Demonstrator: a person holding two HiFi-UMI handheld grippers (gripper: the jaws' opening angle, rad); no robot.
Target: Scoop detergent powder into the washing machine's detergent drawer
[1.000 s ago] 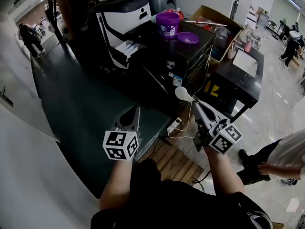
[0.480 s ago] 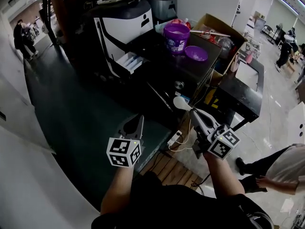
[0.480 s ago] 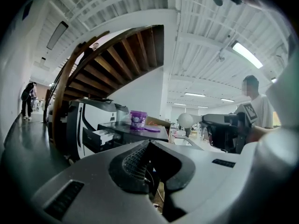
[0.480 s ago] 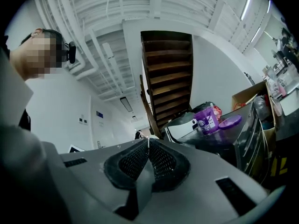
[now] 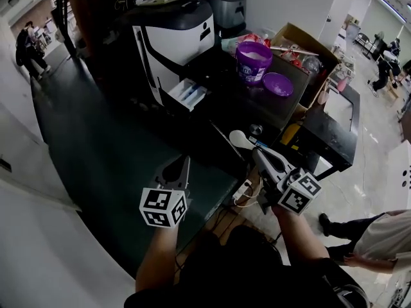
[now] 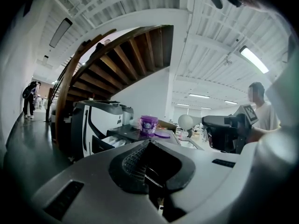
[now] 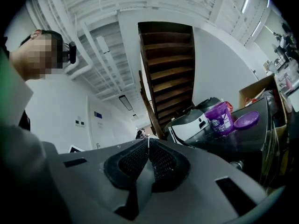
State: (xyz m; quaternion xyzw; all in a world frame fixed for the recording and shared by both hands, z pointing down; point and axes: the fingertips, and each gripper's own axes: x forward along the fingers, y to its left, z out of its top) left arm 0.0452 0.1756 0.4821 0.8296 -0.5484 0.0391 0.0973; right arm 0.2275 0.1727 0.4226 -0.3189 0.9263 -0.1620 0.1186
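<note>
Left tongs (image 5: 182, 162) low and left of centre in the head view, jaws pressed together, nothing between them. Same in the left gripper view, with the ribbed pads meeting at the tip. Right tongs (image 5: 259, 153) low and right of centre, jaws clamped on the handle of a white scoop (image 5: 239, 139). Bowl of the scoop sticking out past the jaw tips toward the upper left, near the lower edge of a black cabinet (image 5: 225, 85). In the right gripper view, a pale strip of handle pinched between the two pads. The two tongs apart from each other, both below the machine in the frame.

Washing machine (image 5: 172, 40), white with black trim, in the upper middle of the head view. Drawer (image 5: 189, 95) pulled out from its front, white, at the machine's lower right in the frame; contents too small to tell. Purple tub (image 5: 253, 66) just right of the machine on the cabinet top, uncovered, white powder (image 5: 254, 55) showing at its mouth. Purple lid (image 5: 277, 85) lying flat just beside the tub, to its lower right. Scoop well apart from both tub and drawer, below them in the frame.

Open cardboard box (image 5: 302, 38) behind the tub, toward the upper right. Part of a person (image 5: 379, 226) at the lower right edge.
</note>
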